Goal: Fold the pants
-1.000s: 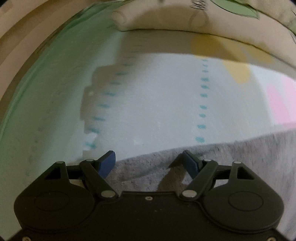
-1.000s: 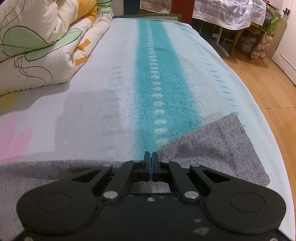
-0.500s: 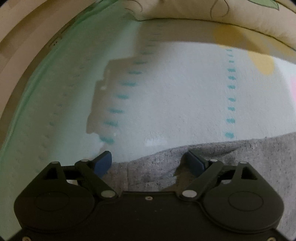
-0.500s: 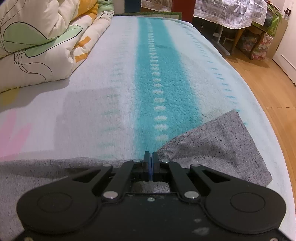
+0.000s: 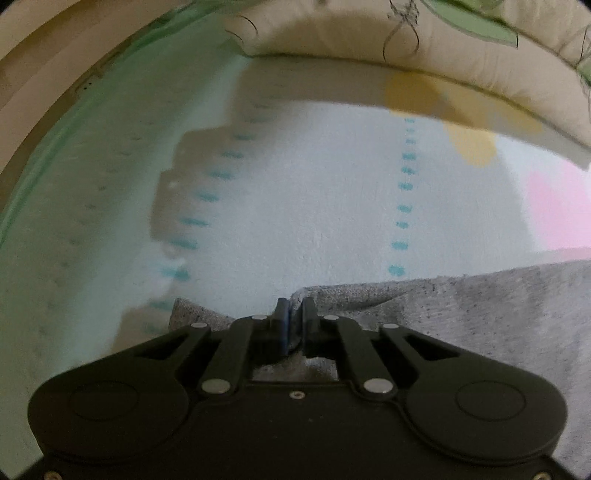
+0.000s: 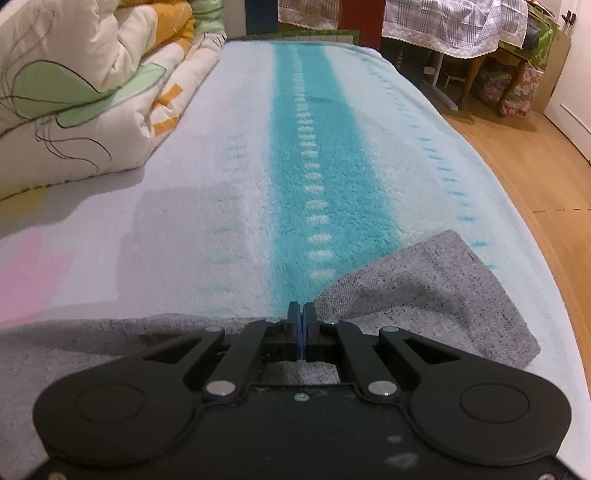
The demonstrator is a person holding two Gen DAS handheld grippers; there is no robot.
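The grey pants [image 5: 461,314] lie flat on a bed cover [image 5: 314,184] that is white with teal dashes. My left gripper [image 5: 294,308] sits at the pants' far edge. Its jaws are closing, and a fold of grey cloth is bunched between the blue pads. In the right wrist view the pants [image 6: 424,295] spread across the near part of the bed, with one corner reaching to the right. My right gripper [image 6: 302,312] is shut on the pants' far edge, and the cloth rises a little toward its tips.
A rolled duvet [image 6: 92,92] with green and orange shapes lies along the bed's left side; it also curves across the top of the left wrist view [image 5: 406,48]. To the right the bed ends at a wooden floor [image 6: 517,166]. A cloth-draped table [image 6: 443,22] stands beyond.
The left gripper's jaws went from wide apart over the pants' edge to nearly together, gathering a fold of cloth. The right gripper stayed shut in place.
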